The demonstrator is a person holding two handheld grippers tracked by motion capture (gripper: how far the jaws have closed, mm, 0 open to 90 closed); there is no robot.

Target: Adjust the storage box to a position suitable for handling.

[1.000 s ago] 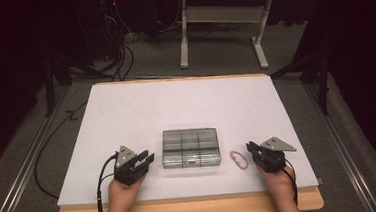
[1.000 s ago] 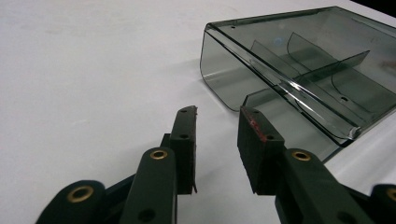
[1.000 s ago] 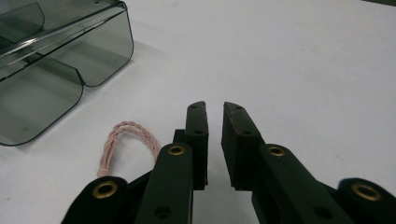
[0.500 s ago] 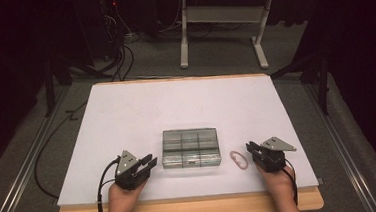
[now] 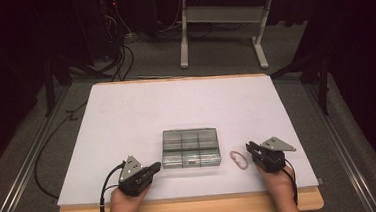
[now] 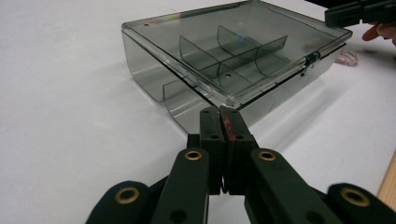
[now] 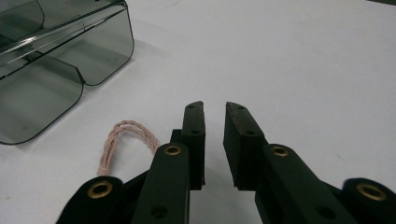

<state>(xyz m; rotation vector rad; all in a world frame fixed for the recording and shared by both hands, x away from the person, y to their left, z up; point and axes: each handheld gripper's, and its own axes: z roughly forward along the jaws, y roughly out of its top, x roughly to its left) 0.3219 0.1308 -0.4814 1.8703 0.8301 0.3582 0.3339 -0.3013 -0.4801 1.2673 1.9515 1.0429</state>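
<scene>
- White counter (image 5: 127,120) under a dark room: a smoky clear plastic box (image 5: 190,147) with dividers lies shut near the front edge, a loop of pink cord (image 5: 239,159) just to its right.
- Left tongs (image 6: 219,116) have just been closing and now stand pressed together on nothing, tips right at the box's near corner.
- Right tongs (image 7: 214,114) sit slightly parted and empty, the cord beside their left jaw rather than between them.
- Risk: a push from the shut left tongs could slide the light box across the smooth counter onto the cord.
- Risk: closing the right tongs as they stand would likely miss the cord altogether.
- Risk: the latch (image 6: 310,59) faces away from the left tongs, so prying here may only tip the box.
</scene>
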